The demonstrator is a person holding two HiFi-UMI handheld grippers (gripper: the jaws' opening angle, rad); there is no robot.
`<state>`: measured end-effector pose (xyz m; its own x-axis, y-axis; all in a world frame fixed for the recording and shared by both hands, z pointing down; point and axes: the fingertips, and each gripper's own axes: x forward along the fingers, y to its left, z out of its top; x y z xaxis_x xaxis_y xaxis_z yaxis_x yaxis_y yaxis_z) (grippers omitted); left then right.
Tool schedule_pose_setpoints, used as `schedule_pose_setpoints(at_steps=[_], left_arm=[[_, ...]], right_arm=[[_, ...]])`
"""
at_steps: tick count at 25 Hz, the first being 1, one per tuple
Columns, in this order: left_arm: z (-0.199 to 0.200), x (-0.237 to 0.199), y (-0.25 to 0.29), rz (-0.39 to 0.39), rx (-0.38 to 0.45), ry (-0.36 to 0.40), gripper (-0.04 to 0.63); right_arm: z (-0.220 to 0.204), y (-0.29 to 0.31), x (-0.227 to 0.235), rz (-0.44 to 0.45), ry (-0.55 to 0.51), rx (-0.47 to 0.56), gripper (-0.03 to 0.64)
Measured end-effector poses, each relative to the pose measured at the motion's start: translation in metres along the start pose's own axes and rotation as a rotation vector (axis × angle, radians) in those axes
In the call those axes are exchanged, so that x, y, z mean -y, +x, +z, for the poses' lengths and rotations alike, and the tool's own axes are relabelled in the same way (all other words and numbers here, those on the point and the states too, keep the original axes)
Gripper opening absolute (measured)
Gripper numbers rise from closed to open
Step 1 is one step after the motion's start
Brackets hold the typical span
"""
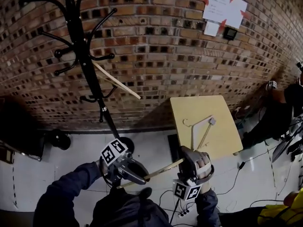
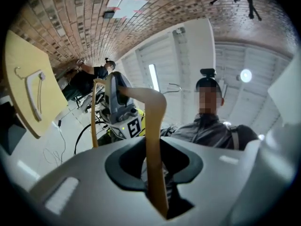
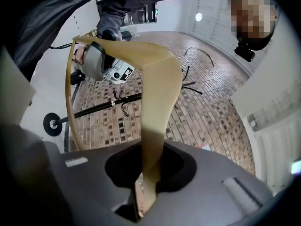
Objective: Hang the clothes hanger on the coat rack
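I hold a pale wooden clothes hanger [image 1: 156,173] level between both grippers, low in the head view. My left gripper [image 1: 129,174] is shut on one arm of it [image 2: 155,140]. At the other arm [image 3: 157,107] my right gripper [image 1: 189,163] is shut on the wood too. The black coat rack [image 1: 87,65] stands at the upper left against the brick wall, beyond and above the left gripper. A second wooden hanger [image 1: 116,82] hangs from one of its pegs. The right gripper view shows the left gripper [image 3: 101,62] and the rack [image 3: 108,105] behind the held hanger.
A small light wooden table [image 1: 222,126] stands right of the rack with a white hanger [image 1: 199,126] lying on it. White papers [image 1: 225,6] are taped to the wall. Cables [image 1: 236,174] run over the floor. A seated person [image 1: 279,112] is at the far right.
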<state>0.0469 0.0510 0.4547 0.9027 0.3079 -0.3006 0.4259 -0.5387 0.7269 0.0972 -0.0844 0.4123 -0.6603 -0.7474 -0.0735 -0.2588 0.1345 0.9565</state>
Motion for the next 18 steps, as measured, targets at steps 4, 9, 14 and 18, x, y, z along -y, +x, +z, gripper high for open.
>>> schedule_pose_setpoints(at_steps=[4, 9, 14, 18], left_arm=[[-0.007, 0.019, -0.026, 0.080, 0.016, 0.076, 0.098], [-0.025, 0.053, -0.072, 0.176, 0.041, 0.157, 0.103], [-0.039, 0.102, -0.136, 0.310, 0.065, 0.285, 0.151], [-0.049, 0.145, -0.196, 0.450, 0.054, 0.403, 0.205]], right_arm=[[0.036, 0.023, -0.002, 0.015, -0.029, 0.037, 0.038], [0.091, 0.047, -0.019, 0.049, -0.059, 0.037, 0.038], [0.165, 0.085, -0.030, 0.075, -0.096, 0.024, 0.038], [0.220, 0.111, -0.046, 0.114, -0.091, -0.039, 0.037]])
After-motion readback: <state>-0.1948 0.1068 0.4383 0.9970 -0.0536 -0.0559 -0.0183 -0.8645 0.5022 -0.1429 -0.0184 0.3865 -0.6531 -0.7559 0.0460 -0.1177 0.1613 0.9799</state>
